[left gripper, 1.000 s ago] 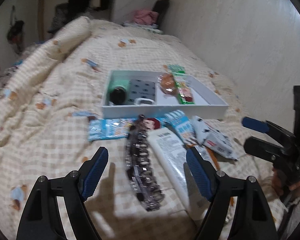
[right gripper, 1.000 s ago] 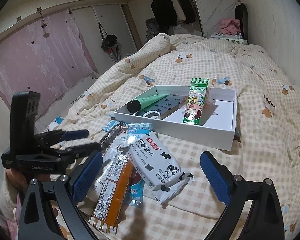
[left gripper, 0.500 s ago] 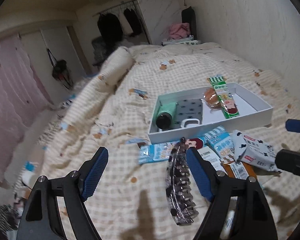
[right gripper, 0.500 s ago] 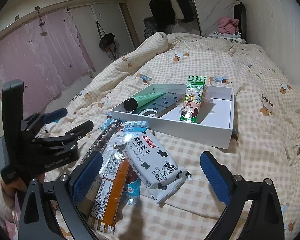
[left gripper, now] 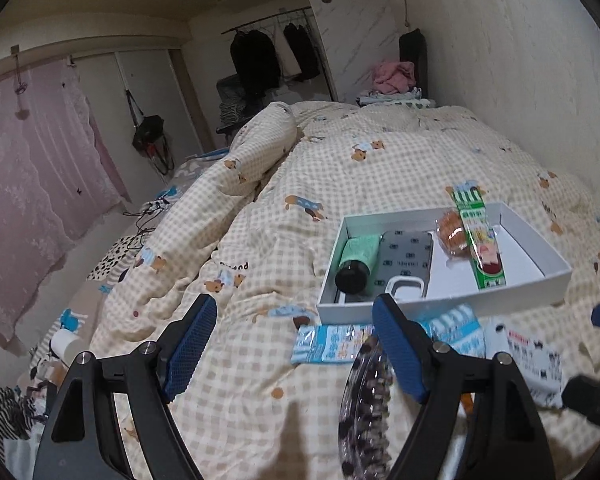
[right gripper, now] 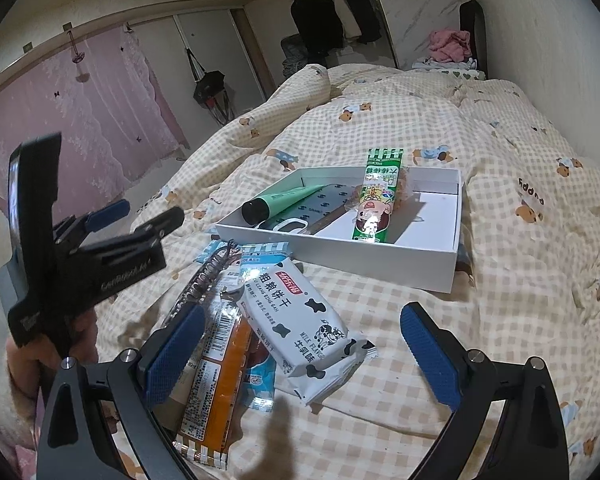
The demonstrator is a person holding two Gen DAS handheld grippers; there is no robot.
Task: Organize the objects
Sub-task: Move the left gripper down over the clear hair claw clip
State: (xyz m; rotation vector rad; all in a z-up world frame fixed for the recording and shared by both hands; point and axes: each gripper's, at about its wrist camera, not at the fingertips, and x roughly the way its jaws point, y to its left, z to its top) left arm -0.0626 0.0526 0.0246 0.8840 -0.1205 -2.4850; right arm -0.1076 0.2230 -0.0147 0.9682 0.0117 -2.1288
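Soft bedding beside the white box [right gripper: 332, 258] could let the biscuit pack [right gripper: 300, 332] be pushed away; both tools, left [left gripper: 292, 344] and right [right gripper: 300, 360], are held open, empty.

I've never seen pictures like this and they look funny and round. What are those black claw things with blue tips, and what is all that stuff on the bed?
Those claws are grabbing tools. A person holds one in each hand, and a small camera on each looks forward between its two fingers, so the pictures come out round.

One picture is from the left gripper, the other from the right gripper. The right camera can also see the left tool off to its side. Both are open and holding nothing.

They are over a bed with a checked bear quilt. On it sits a white box with a green tube, a phone case and a green candy packet inside.

In front of the box lie loose things: a cow-print biscuit pack, an orange wrapper, a blue packet and a sparkly hair clip.
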